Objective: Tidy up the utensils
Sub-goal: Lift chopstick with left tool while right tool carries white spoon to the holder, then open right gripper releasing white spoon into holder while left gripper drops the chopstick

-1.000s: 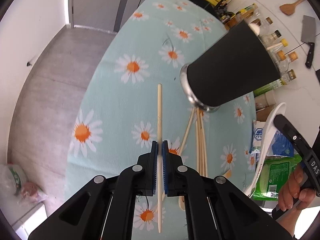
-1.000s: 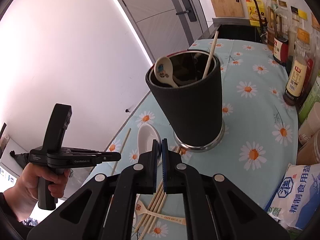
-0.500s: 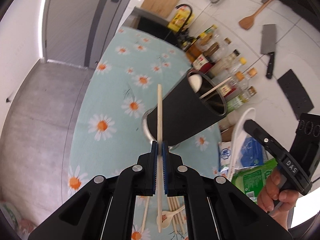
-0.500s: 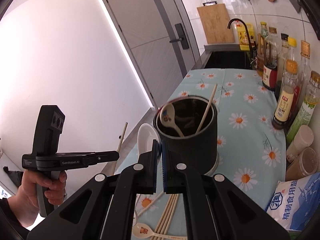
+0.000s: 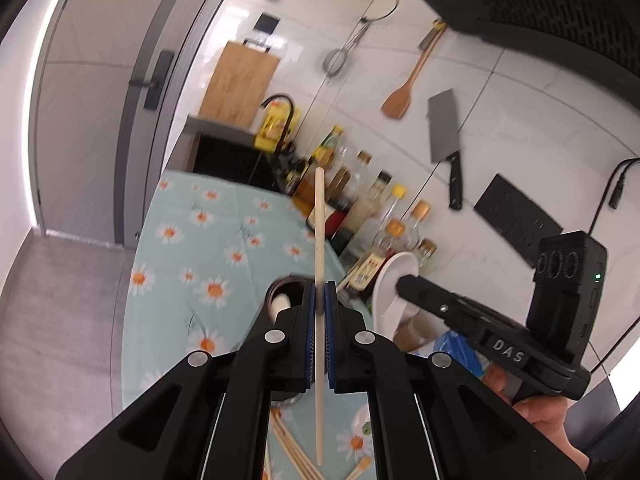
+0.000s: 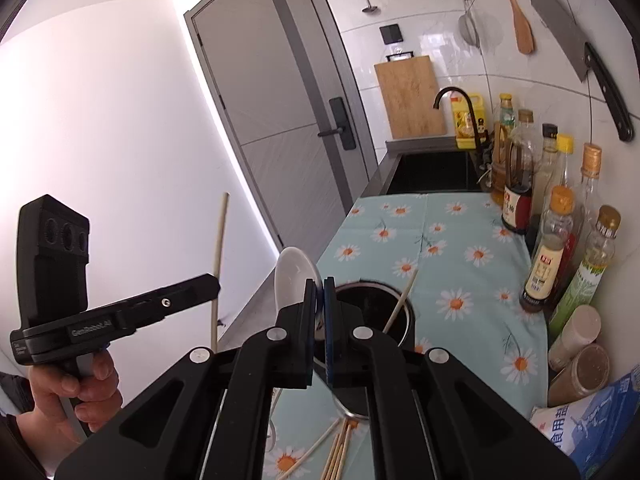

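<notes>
Your landmark: black sink [image 6: 432, 172] at counter's far end. Wooden cutting board [image 6: 410, 98] leans on white tiled wall [image 6: 420, 8] just behind it, curved black faucet [image 6: 456, 108] at its R edge. Grey door [image 6: 288, 120] w/ black handle L of sink; bright light strip down door's L side. Daisy-print tablecloth [image 6: 460, 248] covers counter near side of sink. Cleaver [image 6: 580, 48], wooden spatula [image 6: 518, 16], strainer [image 6: 468, 28] hang on wall R of sink. Grey floor [image 5: 60, 320] below counter.

A long pale wooden chopstick [image 5: 320, 264] stands almost straight up in the air, a white spoon [image 6: 294, 280] is up in the air too, the black cup [image 6: 372, 312] holds one stick, and more chopsticks [image 6: 338, 454] lie flat beside it.
</notes>
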Demonstrator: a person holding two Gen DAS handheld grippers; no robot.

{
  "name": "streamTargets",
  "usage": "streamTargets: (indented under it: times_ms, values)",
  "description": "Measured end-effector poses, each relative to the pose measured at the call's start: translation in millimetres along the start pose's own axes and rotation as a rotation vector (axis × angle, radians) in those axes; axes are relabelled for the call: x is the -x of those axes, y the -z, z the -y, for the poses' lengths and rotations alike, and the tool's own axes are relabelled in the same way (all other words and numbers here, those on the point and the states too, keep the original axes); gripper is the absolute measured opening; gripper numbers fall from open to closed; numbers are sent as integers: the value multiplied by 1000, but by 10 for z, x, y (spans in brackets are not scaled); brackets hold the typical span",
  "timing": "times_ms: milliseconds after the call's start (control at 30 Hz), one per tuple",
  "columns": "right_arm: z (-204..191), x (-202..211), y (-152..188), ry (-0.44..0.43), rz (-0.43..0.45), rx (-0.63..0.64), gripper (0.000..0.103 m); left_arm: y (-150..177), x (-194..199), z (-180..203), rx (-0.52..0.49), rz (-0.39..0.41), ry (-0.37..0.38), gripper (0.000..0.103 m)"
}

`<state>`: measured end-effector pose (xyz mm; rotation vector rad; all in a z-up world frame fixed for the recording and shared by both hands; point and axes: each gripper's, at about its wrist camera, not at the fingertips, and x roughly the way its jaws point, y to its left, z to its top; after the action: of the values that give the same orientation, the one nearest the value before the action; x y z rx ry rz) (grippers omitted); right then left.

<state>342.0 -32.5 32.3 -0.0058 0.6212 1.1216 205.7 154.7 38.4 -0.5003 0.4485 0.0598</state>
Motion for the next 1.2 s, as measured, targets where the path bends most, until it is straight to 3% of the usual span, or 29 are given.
streamTargets:
  times_ms: [300,533,700,867,1200]
  values:
    - [186,-26,-283,56,85,-27,5,-297,-37,169,-93,158,104,4]
    - [342,-69,-407,82,136,-88,5,-424,-127,224,-146,263,110,4]
    - [306,-121,-455,116,161,-37,5,-432,-224,252,-204,309,85,4]
    - [331,-225,-427,153,168,-9,5,-399,-353,194,-217,311,69,4]
    - [506,-454,-282,165,147,-51,5,-264,-625,-51,-147,268,66,4]
